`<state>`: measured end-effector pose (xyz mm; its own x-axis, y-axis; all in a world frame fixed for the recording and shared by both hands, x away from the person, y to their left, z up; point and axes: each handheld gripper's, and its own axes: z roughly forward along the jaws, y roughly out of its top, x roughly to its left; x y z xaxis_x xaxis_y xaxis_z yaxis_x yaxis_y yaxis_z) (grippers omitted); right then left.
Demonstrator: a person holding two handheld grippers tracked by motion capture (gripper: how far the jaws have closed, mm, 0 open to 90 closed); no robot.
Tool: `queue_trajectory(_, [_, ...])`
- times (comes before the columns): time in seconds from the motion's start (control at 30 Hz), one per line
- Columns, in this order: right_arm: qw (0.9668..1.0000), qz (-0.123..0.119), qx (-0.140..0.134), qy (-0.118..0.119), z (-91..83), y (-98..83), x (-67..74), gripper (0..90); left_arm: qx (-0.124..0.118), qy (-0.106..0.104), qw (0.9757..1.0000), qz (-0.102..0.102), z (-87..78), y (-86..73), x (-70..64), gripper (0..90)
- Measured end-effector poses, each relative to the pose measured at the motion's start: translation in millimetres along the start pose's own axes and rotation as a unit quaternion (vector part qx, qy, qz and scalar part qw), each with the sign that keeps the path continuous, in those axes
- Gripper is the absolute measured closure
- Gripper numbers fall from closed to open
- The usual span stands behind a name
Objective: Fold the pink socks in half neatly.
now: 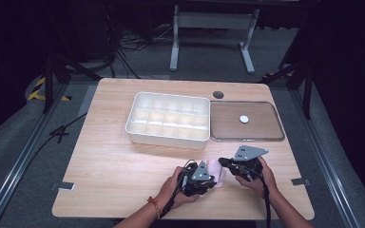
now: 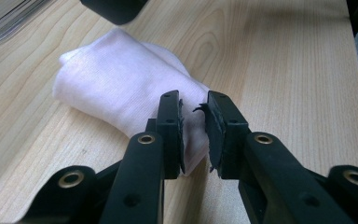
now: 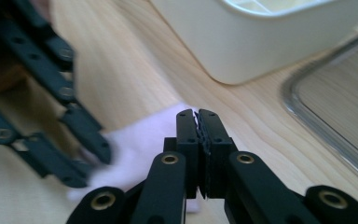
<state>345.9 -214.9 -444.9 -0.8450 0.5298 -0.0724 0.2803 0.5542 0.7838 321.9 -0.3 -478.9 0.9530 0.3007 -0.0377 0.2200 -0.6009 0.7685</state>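
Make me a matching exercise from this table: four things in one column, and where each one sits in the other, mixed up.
Things:
1. white divided box
2. clear tray
3. pale pink sock
4. small white disc

Places:
A. inside the tray
B. near edge of the table, between the two grippers
C. middle of the table, left of the tray
D. right of the box, against it

Pairs: 1-C, 2-D, 3-B, 4-A
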Motion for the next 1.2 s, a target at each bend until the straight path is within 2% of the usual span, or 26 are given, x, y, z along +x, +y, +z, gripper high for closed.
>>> queue_trajectory(0.17, [0.9996, -0.016, 0.011, 0.019, 7.9, 0.7, 9.7, 88.1, 0.000, -0.005, 1.0000, -0.008, 0.1, 0.0, 1.2, 76.1])
queue_trajectory(0.27, [0.9991, -0.022, 0.033, 0.015, 15.0, -3.8, 10.7, 88.2, 0.003, -0.004, 1.0000, -0.003, 0.3, 0.7, 0.2, 76.1])
queue_trajectory(0.4, [0.9993, -0.006, 0.037, 0.000, 15.7, -8.1, 1.7, 88.8, 0.001, -0.006, 1.0000, -0.007, 0.7, 0.3, -0.7, 76.1])
queue_trajectory(0.47, [0.9994, 0.004, 0.035, 0.006, 15.3, -10.3, -1.3, 88.8, 0.000, -0.007, 0.9999, -0.010, 0.8, 0.4, -0.6, 76.1])
queue_trajectory(0.73, [0.9993, 0.002, 0.038, 0.000, 16.0, -10.7, -3.5, 88.9, -0.001, -0.007, 0.9999, -0.012, 0.9, 0.3, -0.4, 76.1])
queue_trajectory(0.93, [0.9985, 0.014, 0.051, -0.014, 19.6, -14.7, -9.8, 89.3, -0.001, -0.007, 0.9999, -0.010, 1.0, 0.2, -0.3, 76.2])
queue_trajectory(1.0, [0.9978, 0.010, 0.060, -0.026, 21.6, -16.7, -10.4, 89.5, -0.001, -0.007, 0.9999, -0.010, 1.0, 0.2, -0.2, 76.2])
queue_trajectory(1.1, [0.9981, 0.012, 0.053, -0.029, 20.5, -17.6, -12.8, 89.3, -0.002, -0.007, 0.9999, -0.011, 1.1, 0.2, -0.2, 76.2])
queue_trajectory(1.2, [0.9983, 0.026, 0.043, -0.029, 14.5, -16.6, -17.0, 88.2, -0.001, -0.006, 0.9999, -0.009, 0.9, 0.3, -0.7, 76.1])
